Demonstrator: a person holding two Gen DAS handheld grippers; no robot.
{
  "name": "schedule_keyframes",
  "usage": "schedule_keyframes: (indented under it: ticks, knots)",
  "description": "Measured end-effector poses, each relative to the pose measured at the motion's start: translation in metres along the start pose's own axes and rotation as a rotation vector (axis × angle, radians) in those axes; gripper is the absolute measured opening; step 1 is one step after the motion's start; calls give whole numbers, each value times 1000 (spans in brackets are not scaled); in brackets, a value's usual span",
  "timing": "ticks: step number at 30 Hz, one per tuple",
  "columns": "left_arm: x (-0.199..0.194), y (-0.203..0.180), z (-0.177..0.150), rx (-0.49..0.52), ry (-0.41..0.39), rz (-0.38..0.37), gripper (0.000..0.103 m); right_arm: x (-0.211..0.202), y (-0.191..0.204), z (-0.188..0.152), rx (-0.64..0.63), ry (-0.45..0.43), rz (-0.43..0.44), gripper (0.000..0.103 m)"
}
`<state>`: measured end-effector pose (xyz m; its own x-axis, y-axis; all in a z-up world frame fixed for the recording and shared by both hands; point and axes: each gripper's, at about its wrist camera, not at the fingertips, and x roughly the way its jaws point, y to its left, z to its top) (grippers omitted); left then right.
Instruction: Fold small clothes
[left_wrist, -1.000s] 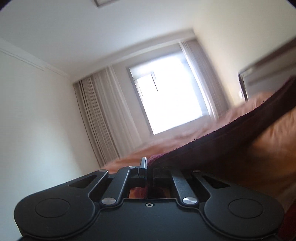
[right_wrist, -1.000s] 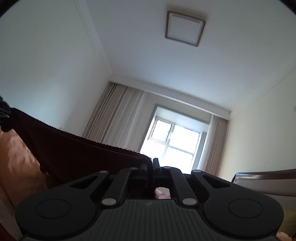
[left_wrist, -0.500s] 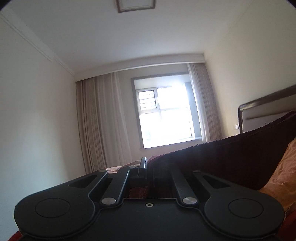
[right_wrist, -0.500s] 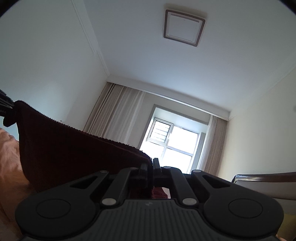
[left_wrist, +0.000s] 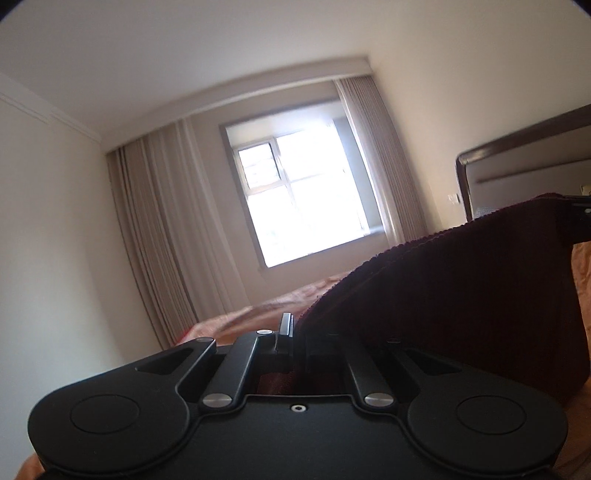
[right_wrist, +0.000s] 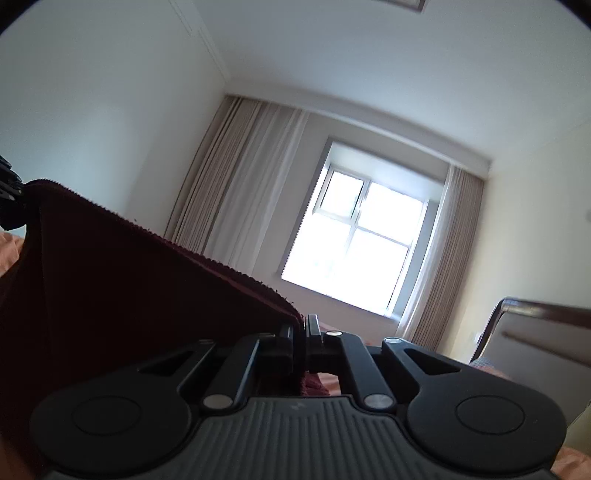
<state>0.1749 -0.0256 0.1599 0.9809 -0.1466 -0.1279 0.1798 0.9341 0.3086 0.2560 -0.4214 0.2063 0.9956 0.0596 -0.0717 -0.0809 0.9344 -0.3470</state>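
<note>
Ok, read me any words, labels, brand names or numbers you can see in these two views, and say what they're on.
None can be read.
The right gripper has a tiny pale mark on its ribbed grey body: too small to read.
The dark red cloth, window and headboard carry no text.

A dark maroon ribbed cloth hangs stretched in the air, top edge taut from twelve o'clock out toward three; lower part hidden, apparently draping toward orange bedding.

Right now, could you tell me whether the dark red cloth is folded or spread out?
Spread out: the dark red cloth hangs stretched between the left gripper and right gripper, one top corner in each.
</note>
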Motion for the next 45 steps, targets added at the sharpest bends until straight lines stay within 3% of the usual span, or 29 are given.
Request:
schedule_keyframes:
  ticks: [7,13,16,18,20,25,27,28,29,31,35,40,42,45]
  knots:
    - [115,14,-31,38,153,-19,6,105,17,-59,18,219,68,6]
    - [205,21,-76,-8,329,-65,6,139,22,-89,42,313,93,7]
    - [237,24,-96,-47,394,-77,6,141,21,-93,55,341,99,15]
    - [243,27,-101,-63,420,-85,7,137,21,-91,63,356,103,22]
    - [253,24,-106,-70,442,-94,8,134,24,-92,65,365,107,43]
    - [260,24,-113,-101,486,-101,18,130,20,-93,90,369,99,81]
    - [258,25,-114,-111,491,-103,29,127,17,-90,104,358,89,95]
    - [256,26,-114,-115,490,-102,43,125,15,-89,111,348,87,100]
    - [255,28,-114,-123,485,-104,60,123,13,-88,115,342,87,102]
    - [251,31,-112,-140,470,-104,78,118,11,-85,105,333,77,103]
    - [244,42,-104,-174,442,-90,96,104,9,-87,49,342,32,103]
    - [228,52,-101,-185,459,-37,102,112,-5,-110,22,448,-138,103]
    - [223,51,-108,-160,483,6,102,113,-19,-117,107,463,-119,103]
    - [223,47,-124,-104,539,130,102,109,-28,-117,164,466,-110,103]
